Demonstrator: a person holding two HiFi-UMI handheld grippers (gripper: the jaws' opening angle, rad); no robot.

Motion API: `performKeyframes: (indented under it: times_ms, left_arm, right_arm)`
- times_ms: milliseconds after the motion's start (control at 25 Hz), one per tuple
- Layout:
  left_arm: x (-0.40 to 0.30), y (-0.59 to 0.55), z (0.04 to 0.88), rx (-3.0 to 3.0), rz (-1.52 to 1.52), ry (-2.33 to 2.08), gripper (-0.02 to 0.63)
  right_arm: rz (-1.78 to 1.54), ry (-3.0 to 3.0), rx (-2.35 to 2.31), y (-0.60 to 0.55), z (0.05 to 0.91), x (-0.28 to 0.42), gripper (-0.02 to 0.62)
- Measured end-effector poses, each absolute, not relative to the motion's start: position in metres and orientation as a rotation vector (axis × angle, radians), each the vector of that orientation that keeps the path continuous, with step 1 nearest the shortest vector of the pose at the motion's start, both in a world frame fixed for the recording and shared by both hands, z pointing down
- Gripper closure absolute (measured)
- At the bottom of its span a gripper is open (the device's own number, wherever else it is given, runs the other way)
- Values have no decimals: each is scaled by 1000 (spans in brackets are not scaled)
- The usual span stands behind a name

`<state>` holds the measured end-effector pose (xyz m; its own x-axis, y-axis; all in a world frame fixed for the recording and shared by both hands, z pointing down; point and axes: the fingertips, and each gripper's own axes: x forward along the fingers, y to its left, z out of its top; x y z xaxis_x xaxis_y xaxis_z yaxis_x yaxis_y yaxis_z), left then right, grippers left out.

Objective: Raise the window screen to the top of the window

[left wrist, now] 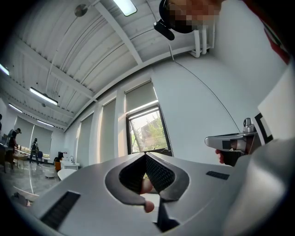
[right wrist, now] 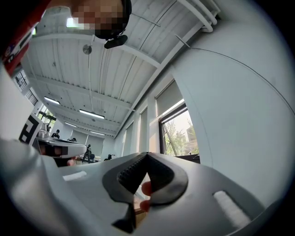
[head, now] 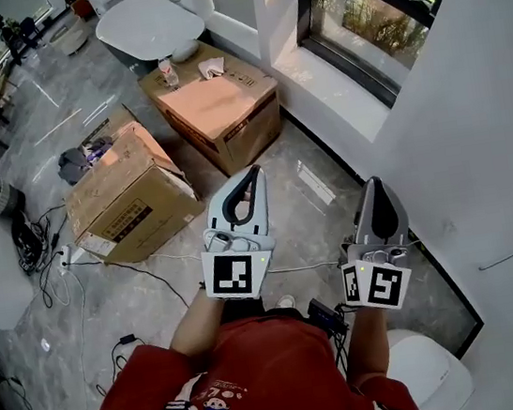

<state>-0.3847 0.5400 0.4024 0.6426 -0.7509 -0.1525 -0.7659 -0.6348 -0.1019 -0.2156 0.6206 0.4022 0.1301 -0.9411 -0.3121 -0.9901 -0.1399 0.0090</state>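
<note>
Room: grey polished floor (head: 156,299), white wall (head: 475,140).
Window (head: 372,13): dark frame, greenery outside, upper right in the head view.
Window screen (left wrist: 140,97): pale panel, seemingly covering the window's upper part.
Cardboard boxes (head: 128,198): two on the floor, print too small to read.
Left gripper (head: 253,171): jaws closed together, empty.
Right gripper (head: 374,183): jaws closed together, empty.

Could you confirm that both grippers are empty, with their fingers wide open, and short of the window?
Not quite: the left gripper and the right gripper are shut, not open, as the two gripper views show. Both are empty and short of the window.
</note>
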Motion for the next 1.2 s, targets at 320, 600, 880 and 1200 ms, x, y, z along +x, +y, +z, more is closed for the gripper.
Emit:
performKeyframes:
  times_ms: [320,600,880,1200]
  left_arm:
    - [-371,527,406,-2682,154,1251,601]
    - [-358,487,415,-2721,173,1225,601]
    - [-352,415,416,-2738,191,1212,601]
    - [-356,319,407,-2768,206,1183,601]
  right_arm:
    - [391,1906,-2219,606,406,-203,587]
    - [421,1878,-2278,571,407,-190,588]
    - [453,1925,-2291,498,406,-191,588]
    - [470,1963,-2298,395,394,-201,588]
